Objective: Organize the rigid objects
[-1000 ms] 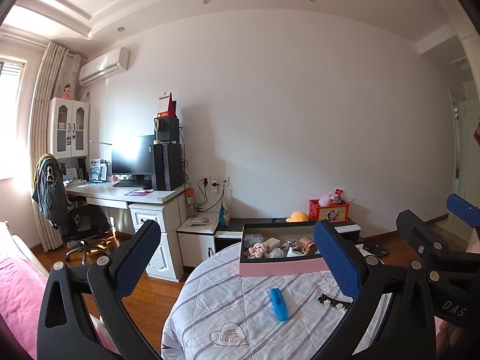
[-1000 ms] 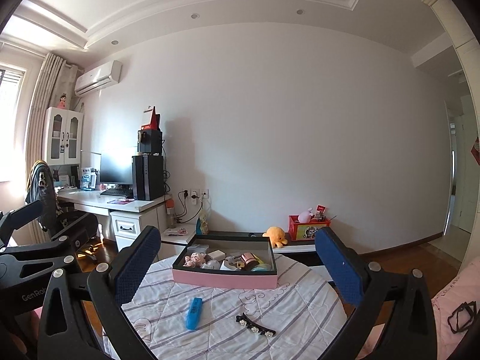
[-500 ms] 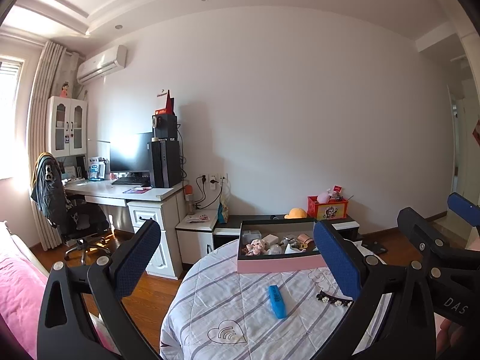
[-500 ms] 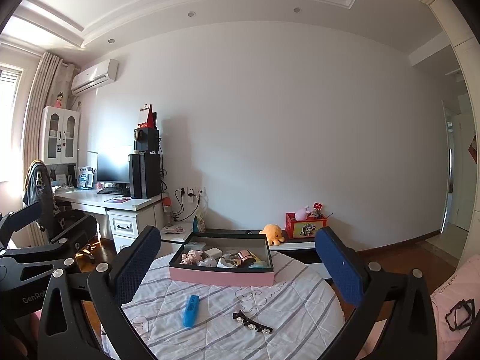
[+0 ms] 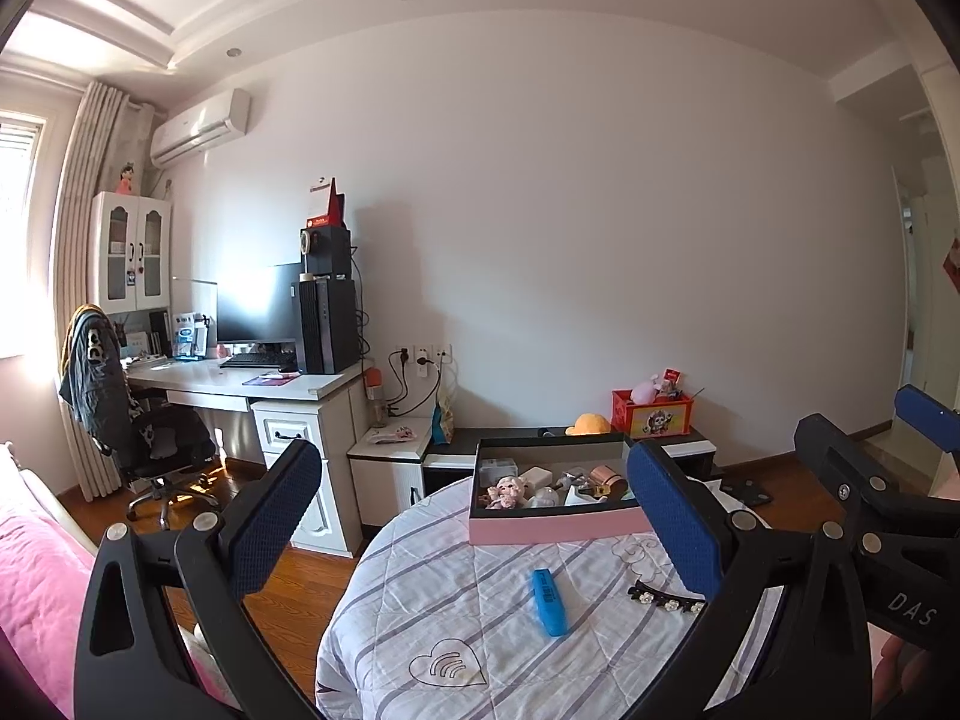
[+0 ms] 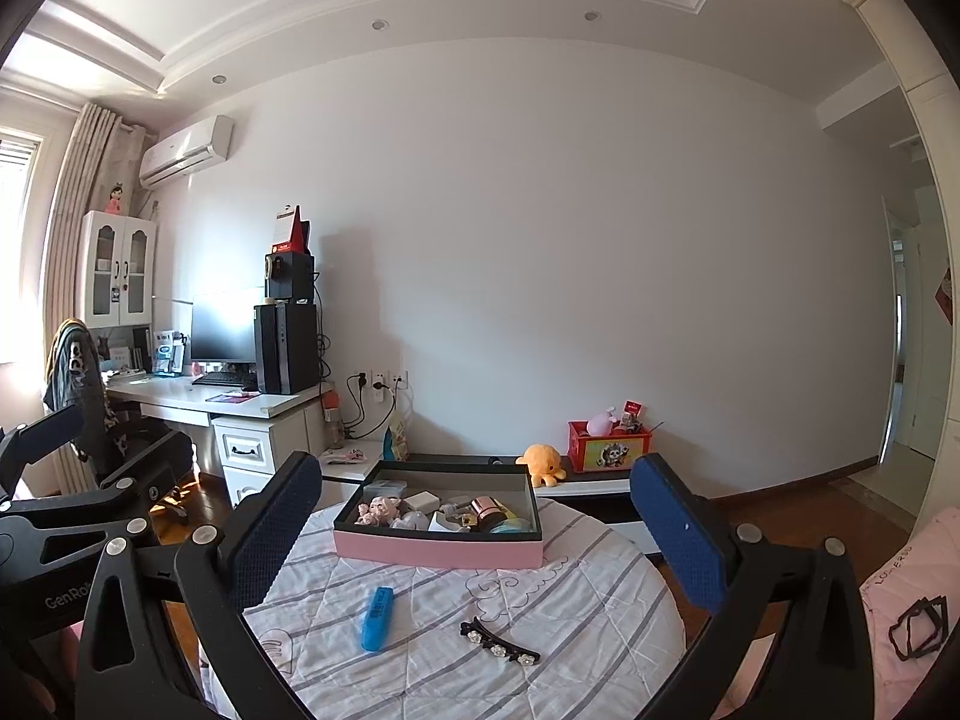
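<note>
A blue bar-shaped object [image 5: 549,602] [image 6: 376,609] lies on the round table's striped cloth [image 5: 456,600] [image 6: 576,618]. A black hair clip with white flowers [image 5: 666,595] [image 6: 499,648] lies to its right. Behind them stands a pink box [image 5: 555,524] [image 6: 438,549] holding several small items. My left gripper [image 5: 474,522] is open and empty, held above the table's near left side. My right gripper [image 6: 474,525] is open and empty, held above the near side. Each gripper shows at the edge of the other's view.
A white desk [image 5: 252,387] with monitor and computer tower stands at the left, with an office chair [image 5: 120,414] before it. A low cabinet [image 6: 594,483] with an orange plush and a red box runs along the wall. Pink bedding [image 5: 36,588] lies at the left.
Both views have tilted up slightly, so the table and its objects sit lower in the frames. Both grippers stay open and nothing on the table has moved.
</note>
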Motion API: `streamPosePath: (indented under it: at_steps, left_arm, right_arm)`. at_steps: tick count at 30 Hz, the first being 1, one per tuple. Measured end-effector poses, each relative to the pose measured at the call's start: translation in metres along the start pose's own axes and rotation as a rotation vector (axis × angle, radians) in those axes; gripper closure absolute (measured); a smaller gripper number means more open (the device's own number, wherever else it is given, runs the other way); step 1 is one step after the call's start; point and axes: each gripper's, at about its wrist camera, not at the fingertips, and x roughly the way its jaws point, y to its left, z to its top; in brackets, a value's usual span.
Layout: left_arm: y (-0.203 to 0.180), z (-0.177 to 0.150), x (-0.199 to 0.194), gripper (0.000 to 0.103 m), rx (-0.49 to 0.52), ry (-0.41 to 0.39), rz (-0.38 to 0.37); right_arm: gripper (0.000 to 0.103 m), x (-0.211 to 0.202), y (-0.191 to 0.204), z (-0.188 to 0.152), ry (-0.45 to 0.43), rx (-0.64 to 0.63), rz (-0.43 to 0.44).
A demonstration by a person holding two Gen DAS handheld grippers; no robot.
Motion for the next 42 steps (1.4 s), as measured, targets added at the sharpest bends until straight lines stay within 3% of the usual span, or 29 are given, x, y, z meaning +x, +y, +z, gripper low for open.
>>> streamPosePath:
  at_steps: [14, 18, 21, 28, 34, 38, 42]
  left_arm:
    - [-0.007, -0.006, 0.021, 0.0, 0.013, 0.047, -0.015]
    - [-0.012, -0.015, 0.04, 0.0, 0.023, 0.092, -0.029]
    - [-0.013, -0.027, 0.062, 0.0, 0.017, 0.174, -0.08]
    - [-0.025, -0.074, 0.129, 0.0, 0.005, 0.397, -0.146]
    - [-0.04, -0.118, 0.185, 0.0, 0.04, 0.563, -0.116]
    - [-0.042, -0.136, 0.207, 0.0, 0.036, 0.626, -0.119]
    - [-0.044, -0.149, 0.223, 0.0, 0.054, 0.668, -0.117]
  right_arm:
    - [0.0, 0.014, -0.004, -0.008, 0.044, 0.008, -0.024]
    - [0.0, 0.03, -0.009, -0.017, 0.083, 0.013, -0.026]
    - [0.0, 0.044, -0.014, -0.026, 0.119, 0.013, -0.029]
    - [0.0, 0.096, -0.025, -0.067, 0.268, -0.031, -0.038]
    - [0.0, 0.145, -0.036, -0.115, 0.438, -0.077, -0.023]
    - [0.0, 0.183, -0.037, -0.15, 0.573, -0.148, 0.023]
    - [0.018, 0.208, -0.032, -0.178, 0.681, -0.197, 0.073]
